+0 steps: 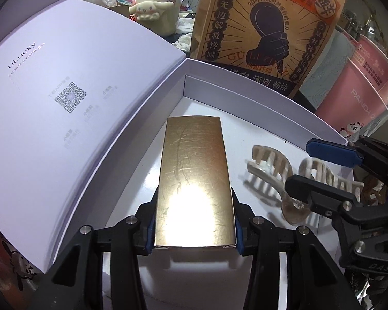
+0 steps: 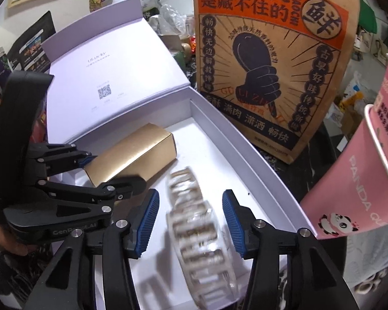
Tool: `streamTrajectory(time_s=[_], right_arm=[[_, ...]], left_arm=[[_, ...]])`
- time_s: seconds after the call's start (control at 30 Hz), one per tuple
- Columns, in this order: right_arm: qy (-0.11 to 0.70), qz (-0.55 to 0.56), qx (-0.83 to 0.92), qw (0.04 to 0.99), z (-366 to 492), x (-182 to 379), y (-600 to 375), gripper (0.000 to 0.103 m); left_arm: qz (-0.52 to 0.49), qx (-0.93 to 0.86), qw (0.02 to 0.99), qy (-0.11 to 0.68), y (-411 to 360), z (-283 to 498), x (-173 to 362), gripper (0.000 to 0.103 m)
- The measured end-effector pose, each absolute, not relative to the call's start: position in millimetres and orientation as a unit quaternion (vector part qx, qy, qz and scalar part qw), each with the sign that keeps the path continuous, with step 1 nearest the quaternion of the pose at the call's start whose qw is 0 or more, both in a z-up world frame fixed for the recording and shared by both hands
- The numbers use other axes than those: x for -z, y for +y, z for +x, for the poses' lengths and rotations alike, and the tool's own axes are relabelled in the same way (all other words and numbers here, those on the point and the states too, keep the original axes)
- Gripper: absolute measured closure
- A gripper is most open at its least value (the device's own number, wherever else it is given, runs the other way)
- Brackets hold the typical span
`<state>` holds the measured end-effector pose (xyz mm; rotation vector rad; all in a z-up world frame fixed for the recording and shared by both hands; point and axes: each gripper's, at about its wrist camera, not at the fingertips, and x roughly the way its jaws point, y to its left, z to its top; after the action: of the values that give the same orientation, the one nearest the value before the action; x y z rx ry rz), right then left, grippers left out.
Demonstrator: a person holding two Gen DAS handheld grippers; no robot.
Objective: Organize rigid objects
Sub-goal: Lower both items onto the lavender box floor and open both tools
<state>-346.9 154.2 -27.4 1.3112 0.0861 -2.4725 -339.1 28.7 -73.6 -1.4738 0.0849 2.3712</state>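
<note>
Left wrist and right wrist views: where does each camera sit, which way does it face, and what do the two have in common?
Left wrist: on the left gripper, looking steeply down into the white box; its pads clamp the gold carton; the right gripper enters from the right.
Right wrist: on the right gripper, looking down into the same box; pads clear of the blurred hair claw; the left gripper shows at left.
Shared: box, carton, claw, brown paper bag, pink cup.

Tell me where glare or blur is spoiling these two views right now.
Left wrist view: a bright glare patch washes out the near end of the gold box. Right wrist view: the hair claw clip is smeared by motion blur; the gold box there is sharp and glare-free.
</note>
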Motion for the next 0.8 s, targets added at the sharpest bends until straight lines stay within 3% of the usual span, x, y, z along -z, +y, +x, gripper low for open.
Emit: streamTrajectory(time_s=[0.17, 0.2, 0.23, 0.33, 0.8], right_arm=[[0.028, 0.461, 0.872, 0.164, -342, 23, 157, 0.05], [0.027, 0.462, 0.871, 0.162, -342, 21, 157, 0.05], [0.027, 0.462, 0.872, 0.161, -340, 22, 158, 0.05], [0.029, 0.462, 0.873, 0.153, -340, 19, 157, 0.05], [0.032, 0.439, 0.888, 0.134, -310, -5, 167, 0.048]], left_arm=[[-0.541, -0.821, 0.18, 0.017, 26, -338, 79, 0.052], [-0.545, -0.817, 0.185, 0.015, 26, -337, 79, 0.043], [-0.547, -0.816, 0.185, 0.015, 26, -336, 78, 0.026], [-0.537, -0.823, 0.184, 0.016, 25, -330, 72, 0.011], [-0.503, -0.848, 0.164, 0.021, 9, -308, 41, 0.011]])
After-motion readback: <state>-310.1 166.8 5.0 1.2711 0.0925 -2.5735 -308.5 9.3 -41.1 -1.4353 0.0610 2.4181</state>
